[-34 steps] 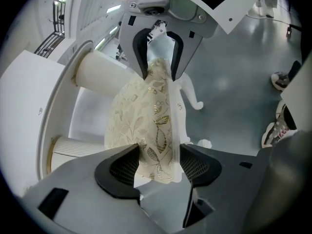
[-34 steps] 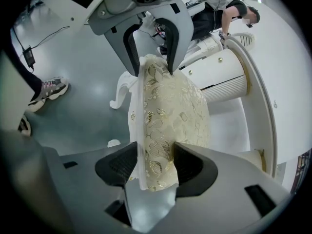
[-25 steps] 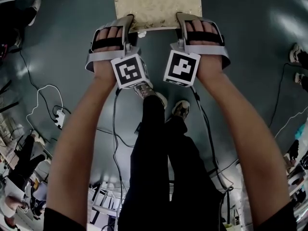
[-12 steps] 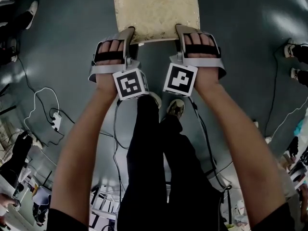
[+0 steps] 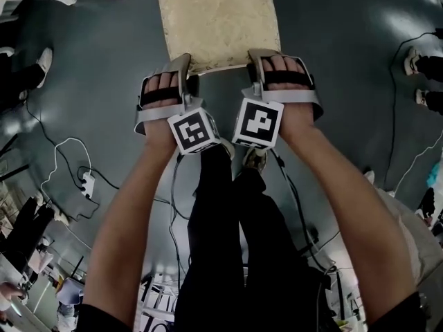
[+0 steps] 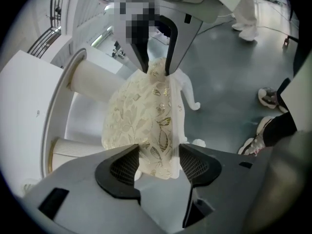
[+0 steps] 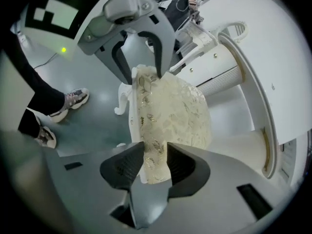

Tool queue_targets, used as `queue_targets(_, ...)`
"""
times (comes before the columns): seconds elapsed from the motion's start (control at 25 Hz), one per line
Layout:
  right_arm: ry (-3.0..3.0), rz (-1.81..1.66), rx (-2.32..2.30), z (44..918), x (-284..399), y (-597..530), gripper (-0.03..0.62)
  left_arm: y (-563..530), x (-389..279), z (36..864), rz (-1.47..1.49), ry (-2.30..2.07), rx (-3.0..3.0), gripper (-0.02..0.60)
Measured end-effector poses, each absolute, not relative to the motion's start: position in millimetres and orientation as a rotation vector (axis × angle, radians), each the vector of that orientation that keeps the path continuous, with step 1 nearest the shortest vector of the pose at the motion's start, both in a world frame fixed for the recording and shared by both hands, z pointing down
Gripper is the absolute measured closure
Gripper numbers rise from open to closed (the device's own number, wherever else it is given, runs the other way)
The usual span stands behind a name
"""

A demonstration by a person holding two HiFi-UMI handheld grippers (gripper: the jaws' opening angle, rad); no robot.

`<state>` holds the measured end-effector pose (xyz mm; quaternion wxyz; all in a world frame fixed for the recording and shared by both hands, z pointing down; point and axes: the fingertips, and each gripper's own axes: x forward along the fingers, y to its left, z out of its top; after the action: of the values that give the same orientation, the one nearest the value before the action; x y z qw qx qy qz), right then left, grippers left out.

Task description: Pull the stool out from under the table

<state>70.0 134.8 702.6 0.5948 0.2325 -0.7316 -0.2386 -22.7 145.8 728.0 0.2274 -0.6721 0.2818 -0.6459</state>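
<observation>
Left gripper (image 6: pixel 157 162) is found clamped on the near edge of the stool (image 5: pixel 218 19), at the left corner of its cream patterned seat. Right gripper (image 7: pixel 156 165), its jaws having just been closing, is pinched on the same edge at the right corner. The stool is stood on the grey floor (image 5: pixel 332 47), close to the white table (image 6: pixel 29 106).

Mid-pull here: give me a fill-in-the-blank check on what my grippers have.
The left gripper is shut on the near edge of the stool's cream ____.
With the right gripper shut on the same edge, the grippers holding the stool number ____.
The stool's legs are ____ in colour.
Missing words: seat; two; white.
The right gripper's jaws have just been closing, with the seat edge between them.
</observation>
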Motion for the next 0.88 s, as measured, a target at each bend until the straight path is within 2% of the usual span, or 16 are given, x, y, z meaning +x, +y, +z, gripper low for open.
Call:
queue_targets(0.04,-1.702,-0.555,0.545,696.1,71.5,138.2,0.48,149.1,-22.4,722.1,-1.786,0.8,-1.868,0.335)
queue_targets(0.08,-1.693,-0.57,0.545,690.2,74.6,141.6,0.56,152.3,-20.6,714.6,-1.779,0.837,-1.886,0.408)
queue_targets(0.16,-1.685,-0.571,0.54,679.3,78.8,148.9,0.568,158.7,-14.3,697.6,-1.733,0.91,-1.917,0.575)
queue_targets(0.36,-1.746,-0.441,0.546,650.2,75.7,168.9,0.588,180.9,-10.5,662.0,-1.696,1.066,-2.067,0.575)
queue_targets(0.6,-1.868,-0.262,0.645,592.4,79.1,182.5,0.588,199.4,-22.7,607.6,-1.663,1.454,-2.261,0.575)
queue_targets(0.88,-2.016,-0.119,0.794,497.8,63.9,178.5,0.588,202.3,-22.2,515.6,-1.347,1.841,-2.495,0.575)
